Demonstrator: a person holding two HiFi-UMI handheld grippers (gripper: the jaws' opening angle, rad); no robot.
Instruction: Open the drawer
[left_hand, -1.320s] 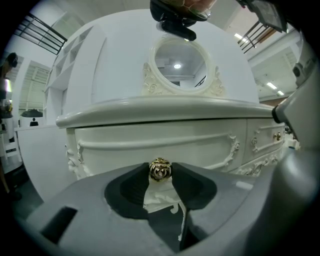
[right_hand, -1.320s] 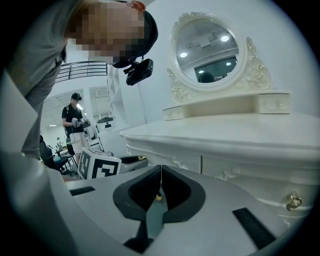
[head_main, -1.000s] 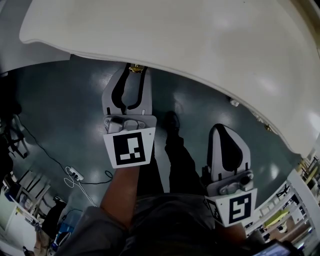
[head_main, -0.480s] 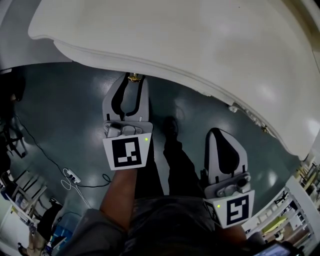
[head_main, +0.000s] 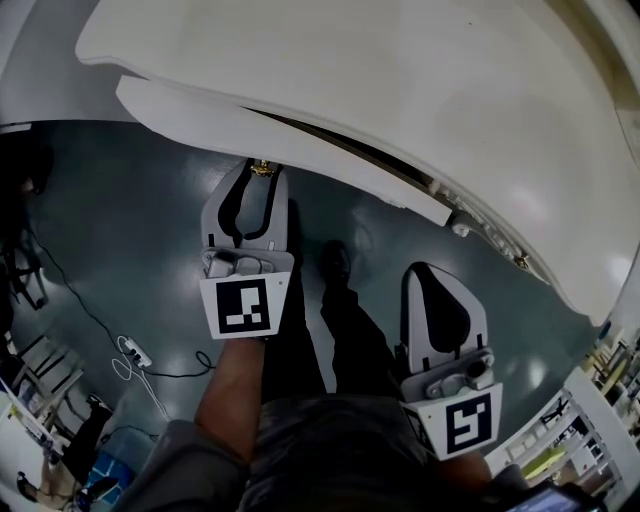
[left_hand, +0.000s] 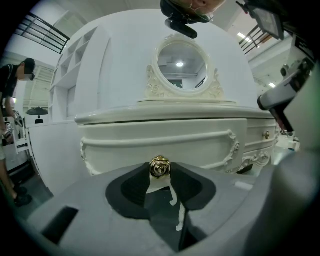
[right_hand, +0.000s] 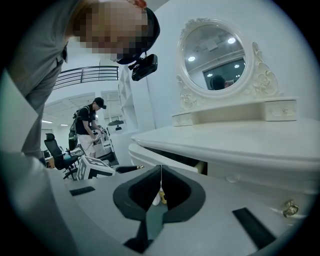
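Observation:
A white dressing table (head_main: 420, 80) has its centre drawer (head_main: 270, 125) partly pulled out from under the top, with a dark gap behind its front. My left gripper (head_main: 262, 172) is shut on the drawer's small gold knob (left_hand: 160, 167), which sits pinched between the black pads. In the left gripper view the drawer front (left_hand: 165, 142) fills the middle. My right gripper (head_main: 432, 272) hangs lower right, away from the table, shut with nothing in it. From the right gripper view (right_hand: 160, 168) the open drawer (right_hand: 167, 159) shows from the side.
An oval mirror (left_hand: 182, 62) stands on the tabletop. Side drawers carry gold knobs (right_hand: 290, 207). My legs and a shoe (head_main: 335, 262) stand on the dark floor between the grippers. A power strip and cable (head_main: 135, 352) lie at the left. Another person (right_hand: 87, 125) stands in the background.
The drawer has slid out from under the tabletop as my left gripper drew back with the knob. The right gripper has barely shifted.

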